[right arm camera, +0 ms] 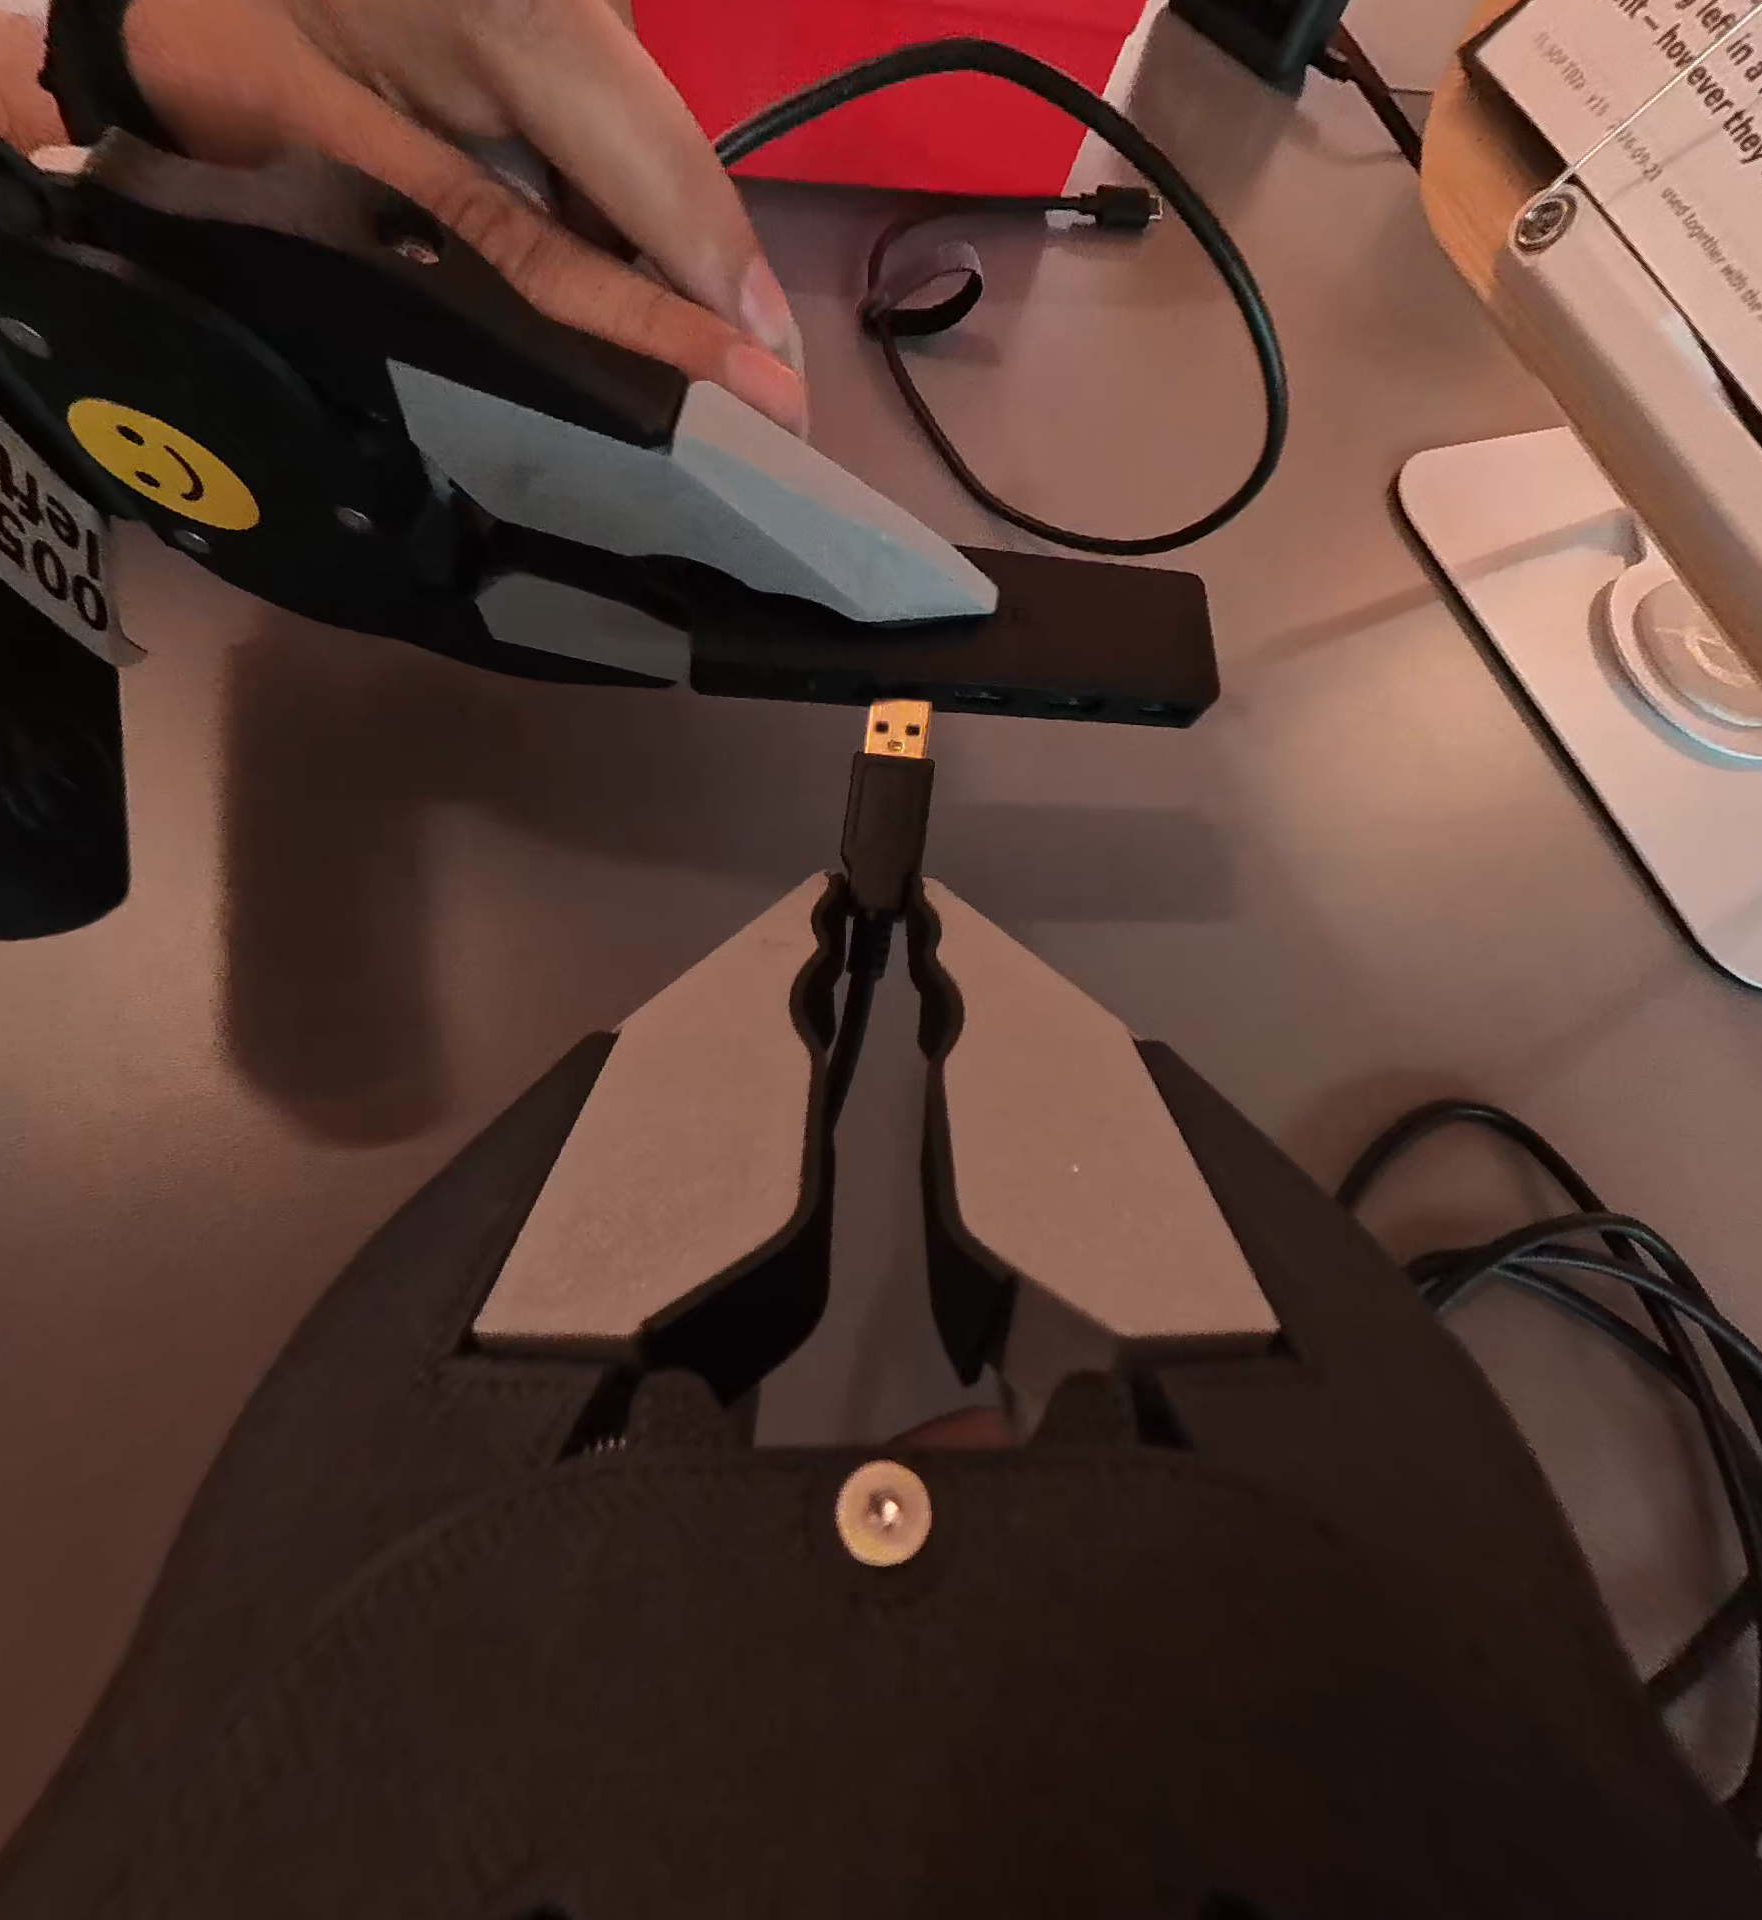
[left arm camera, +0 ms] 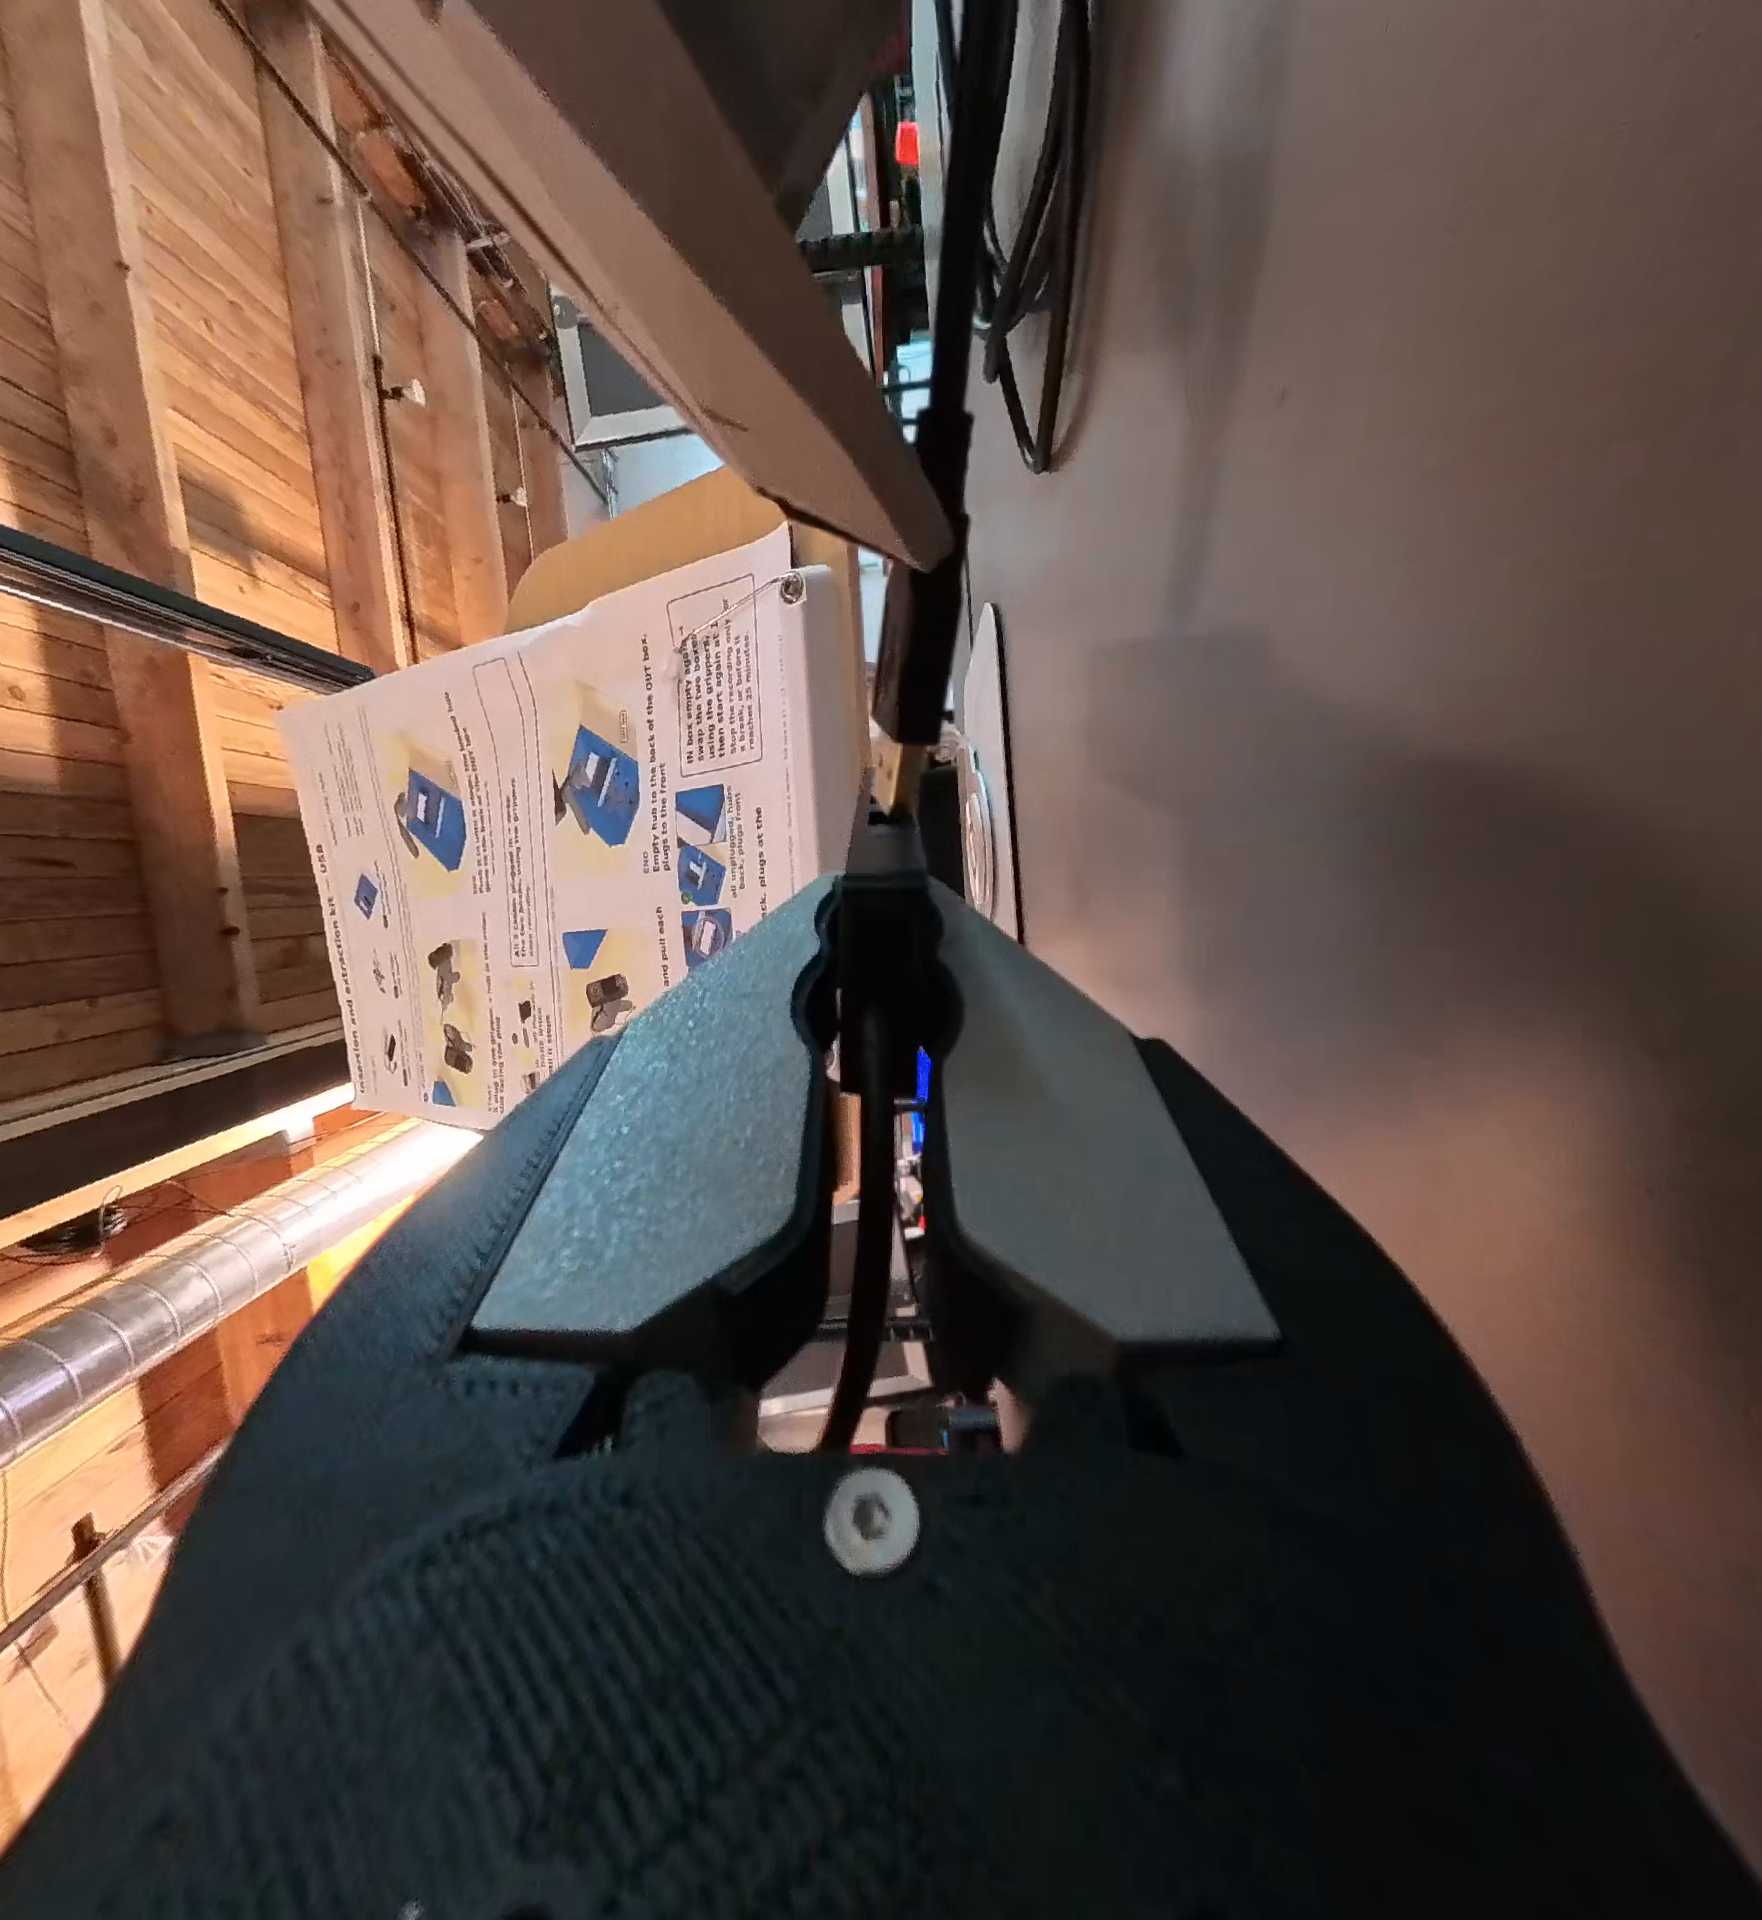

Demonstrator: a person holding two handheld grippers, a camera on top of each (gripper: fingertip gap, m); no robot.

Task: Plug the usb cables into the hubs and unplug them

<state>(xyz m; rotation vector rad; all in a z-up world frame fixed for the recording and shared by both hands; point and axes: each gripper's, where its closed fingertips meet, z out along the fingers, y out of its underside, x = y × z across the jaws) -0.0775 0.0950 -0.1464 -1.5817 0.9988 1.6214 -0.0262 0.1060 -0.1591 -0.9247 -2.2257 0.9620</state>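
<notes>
In the right wrist view my right gripper (right arm camera: 872, 894) is shut on a black USB cable plug (right arm camera: 887, 821). Its gold connector (right arm camera: 898, 727) points at the ported side of a slim black hub (right arm camera: 1095, 634), its tip just at that edge, with the whole connector still showing. My left gripper (right arm camera: 856, 623) is shut on the hub's left end and holds it just above the grey table (right arm camera: 441, 883). In the left wrist view my left gripper (left arm camera: 882, 894) clamps the hub (left arm camera: 882, 862) edge-on, with the gold connector (left arm camera: 898, 774) just beyond it.
A red box (right arm camera: 908, 83) and a loose black cable loop (right arm camera: 1261, 343) lie behind the hub. A white stand (right arm camera: 1542, 665) with printed sheets (right arm camera: 1708, 135) is at the right. A cable bundle (right arm camera: 1635, 1403) lies at the near right. A hand (right arm camera: 544, 187) holds the left gripper. Across from one pair of fingers to the other is roughly 6 cm.
</notes>
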